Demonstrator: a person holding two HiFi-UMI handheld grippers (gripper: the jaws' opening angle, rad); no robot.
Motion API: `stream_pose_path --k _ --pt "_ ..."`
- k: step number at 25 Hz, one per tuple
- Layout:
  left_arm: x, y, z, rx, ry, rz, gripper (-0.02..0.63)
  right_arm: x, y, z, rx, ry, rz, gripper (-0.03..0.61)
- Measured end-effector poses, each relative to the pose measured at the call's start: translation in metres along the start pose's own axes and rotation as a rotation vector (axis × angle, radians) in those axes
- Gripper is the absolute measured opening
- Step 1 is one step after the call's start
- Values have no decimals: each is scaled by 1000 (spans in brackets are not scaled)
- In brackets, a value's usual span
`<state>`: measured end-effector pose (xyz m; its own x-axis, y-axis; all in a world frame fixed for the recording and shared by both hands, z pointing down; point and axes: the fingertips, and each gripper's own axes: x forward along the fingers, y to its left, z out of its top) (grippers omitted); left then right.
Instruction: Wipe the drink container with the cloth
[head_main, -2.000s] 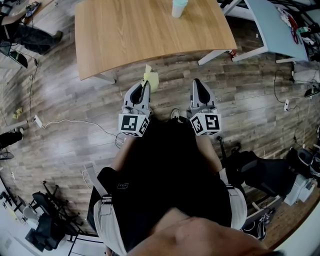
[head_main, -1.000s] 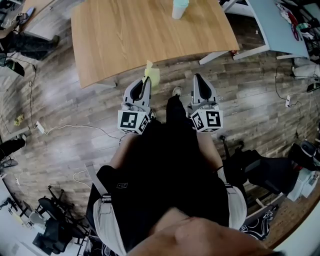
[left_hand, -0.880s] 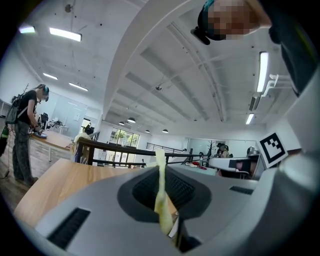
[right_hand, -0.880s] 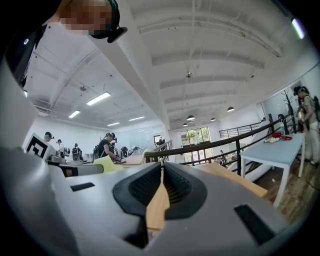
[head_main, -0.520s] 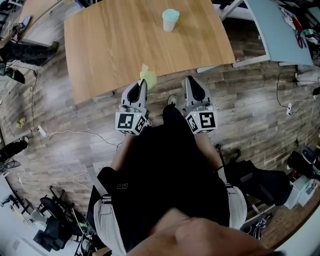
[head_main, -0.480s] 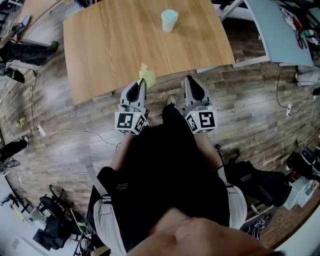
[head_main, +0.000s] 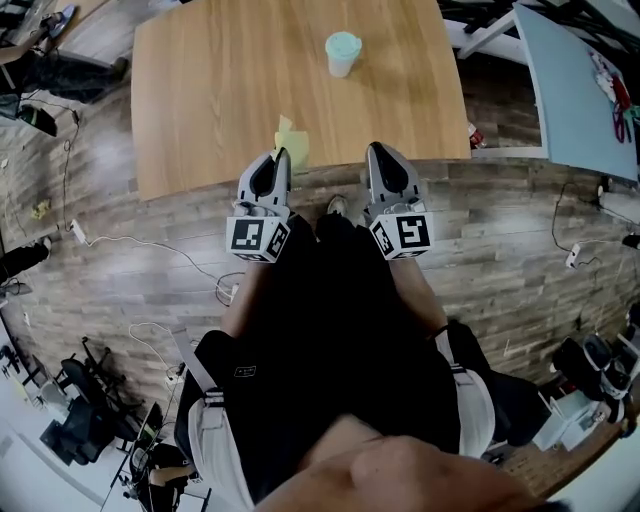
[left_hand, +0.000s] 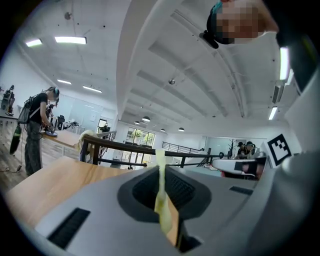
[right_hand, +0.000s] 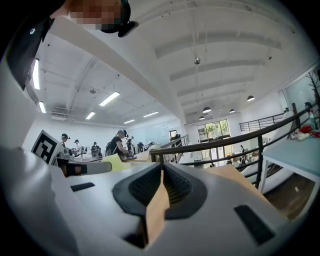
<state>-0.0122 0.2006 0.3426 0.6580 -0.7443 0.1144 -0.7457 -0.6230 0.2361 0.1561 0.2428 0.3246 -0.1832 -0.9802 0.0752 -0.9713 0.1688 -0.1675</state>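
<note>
The drink container (head_main: 343, 52), a pale cup with a mint-green lid, stands upright at the far middle of the wooden table (head_main: 230, 80). My left gripper (head_main: 280, 160) is shut on a yellow cloth (head_main: 290, 141) that sticks up past its tips over the table's near edge. In the left gripper view the cloth (left_hand: 161, 200) is a thin strip pinched between the jaws of that gripper (left_hand: 161, 172). My right gripper (head_main: 376, 153) is shut and holds nothing, level with the left one at the table edge. The right gripper view shows its closed jaws (right_hand: 161, 175) and the cloth (right_hand: 114, 161) off to the left.
A grey-blue table (head_main: 575, 90) stands at the right with white legs near the wooden table's corner. Cables (head_main: 150, 255) trail over the plank floor on the left. Black gear (head_main: 80, 420) sits at lower left. A dark railing (left_hand: 115, 147) and a standing person (left_hand: 35, 130) lie beyond.
The person has stepped toward the wooden table. Both grippers now reach its near edge, and the cup has come into full view. Both jaws have stayed as they were.
</note>
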Motion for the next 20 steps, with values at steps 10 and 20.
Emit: stream_pose_path --k 10,20 --pt "20 28 -4 -22 26 33 34 46 -7 -1 -3 41 33 37" --pt "88 79 -5 -60 59 -22 34 118 -11 -6 -3 104 19 37"
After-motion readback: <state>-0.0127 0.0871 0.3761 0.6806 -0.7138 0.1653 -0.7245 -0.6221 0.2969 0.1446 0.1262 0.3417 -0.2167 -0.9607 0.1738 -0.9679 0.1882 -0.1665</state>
